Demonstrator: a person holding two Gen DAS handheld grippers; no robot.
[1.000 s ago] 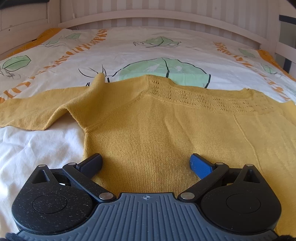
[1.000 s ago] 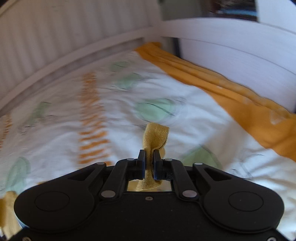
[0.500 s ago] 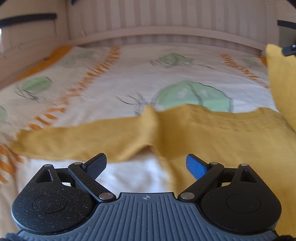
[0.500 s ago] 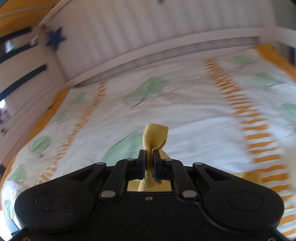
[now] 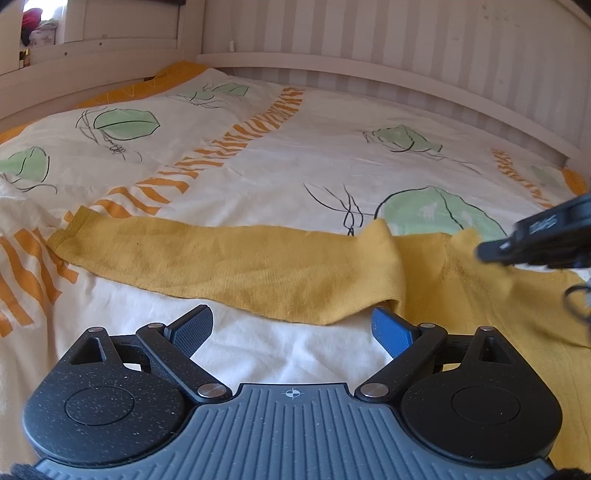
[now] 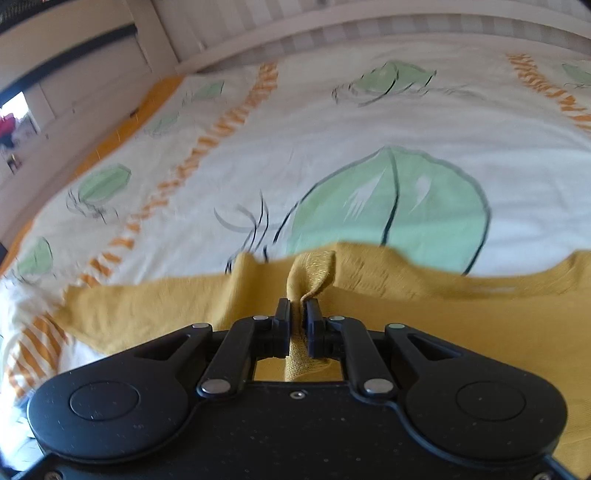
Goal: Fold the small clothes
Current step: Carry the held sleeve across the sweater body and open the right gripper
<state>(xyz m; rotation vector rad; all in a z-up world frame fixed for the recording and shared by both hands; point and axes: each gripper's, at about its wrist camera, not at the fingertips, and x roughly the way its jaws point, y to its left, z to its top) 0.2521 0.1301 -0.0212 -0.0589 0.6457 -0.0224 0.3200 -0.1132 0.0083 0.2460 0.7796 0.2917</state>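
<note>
A mustard-yellow knitted sweater [image 5: 480, 295] lies spread on a bed, on top of a white duvet cover [image 5: 295, 155] printed with green leaves and rows of orange dashes. One long sleeve [image 5: 229, 258] stretches flat toward the left of the left wrist view, its ribbed cuff resting on the orange dashes. The body of the garment fills the lower right of that view, with a raised fold standing up where the sleeve joins it.

The right gripper [image 6: 298, 314] has its jaws pressed together on a ribbed edge of the sweater; a small loop of the yellow knit sticks up past the fingertips, and more of it shows in the gap behind them. Below this pinched piece the rest of the garment lies on the bed. In the left wrist view the same gripper [image 5: 535, 243] enters blurred from the right edge, above the sweater's body.

The left gripper [image 5: 291, 328] hovers over the white cover just in front of the sleeve, its jaws spread wide with nothing between them. One pad is black, the other blue.

A white wooden bed rail [image 5: 369, 70] curves around the far edge of the mattress, and a striped wall [image 5: 369, 33] rises behind it. An orange border of the cover runs along the far left edge.
</note>
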